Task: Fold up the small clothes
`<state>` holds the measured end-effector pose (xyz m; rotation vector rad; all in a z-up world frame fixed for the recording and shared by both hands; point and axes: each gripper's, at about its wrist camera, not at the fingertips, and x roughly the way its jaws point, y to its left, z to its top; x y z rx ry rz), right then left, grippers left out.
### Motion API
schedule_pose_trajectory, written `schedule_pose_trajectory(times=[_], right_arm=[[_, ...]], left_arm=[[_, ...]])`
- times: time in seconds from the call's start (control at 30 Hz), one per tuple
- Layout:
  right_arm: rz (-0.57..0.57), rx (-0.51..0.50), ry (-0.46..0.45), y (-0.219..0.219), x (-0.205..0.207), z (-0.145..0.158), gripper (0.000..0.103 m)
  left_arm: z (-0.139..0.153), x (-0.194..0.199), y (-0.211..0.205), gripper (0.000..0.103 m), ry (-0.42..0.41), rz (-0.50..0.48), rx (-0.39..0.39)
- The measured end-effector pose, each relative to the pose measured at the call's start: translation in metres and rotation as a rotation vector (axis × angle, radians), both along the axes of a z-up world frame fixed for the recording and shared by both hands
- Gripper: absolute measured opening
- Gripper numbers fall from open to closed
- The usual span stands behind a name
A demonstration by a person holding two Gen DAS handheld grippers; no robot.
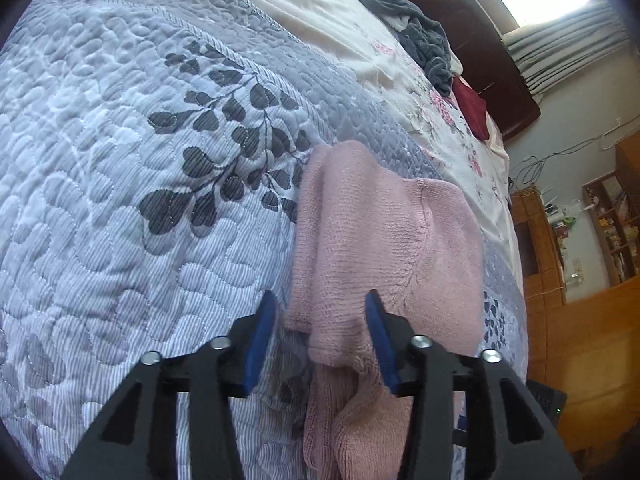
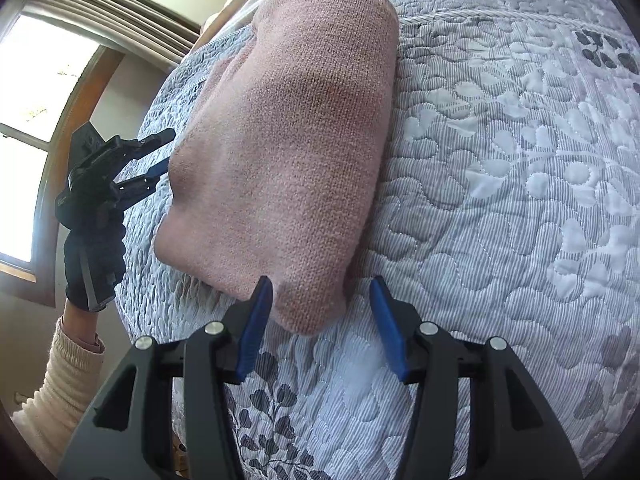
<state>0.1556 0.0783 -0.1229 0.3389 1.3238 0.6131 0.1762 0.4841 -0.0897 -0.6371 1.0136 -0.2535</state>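
Both your left tongs [image 1: 320, 336] and right tongs [image 2: 320, 324] gape empty; pinch the folded pink knitted sweater's [image 2: 280, 152] near corners evenly before folding.

Bed [image 1: 120, 160] under grey leaf-quilted cover; dark wood headboard [image 1: 480, 40]; bright window [image 2: 36, 92] with grey curtain [image 1: 568, 48]; wooden shelves [image 1: 612, 228] against pale wall.
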Motion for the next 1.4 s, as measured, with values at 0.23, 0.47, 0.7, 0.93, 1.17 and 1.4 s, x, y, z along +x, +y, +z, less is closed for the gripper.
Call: schedule_pose_trajectory(times=[0.23,0.47,0.7,0.93,1.17,1.4], right_arm=[[-0.027,0.056,-0.017,-0.008,0.015,0.009,0.06],[-0.034,0.147,-0.001,-0.005,0.048,0.009,0.076],[-0.063,0.241,0.068,-0.004,0.093,-0.023,0.085],[-0.083,0.342,0.122,0.008,0.112,-0.05,0.076],[-0.063,0.34,0.06,-0.003,0.088,-0.016,0.039],[-0.033,0.307,0.008,-0.05,0.044,0.029,0.037]], left_arm=[[-0.029,0.007,-0.014,0.071,0.076,-0.07,-0.062],[-0.045,0.037,-0.039,0.081,0.052,-0.129,-0.135],[-0.055,0.055,-0.066,0.081,0.056,-0.253,-0.195],[-0.061,0.046,-0.065,0.052,0.031,-0.242,-0.244],[-0.043,0.022,-0.078,0.045,-0.022,-0.194,-0.241],[-0.015,-0.024,-0.12,0.045,-0.072,-0.233,-0.266]])
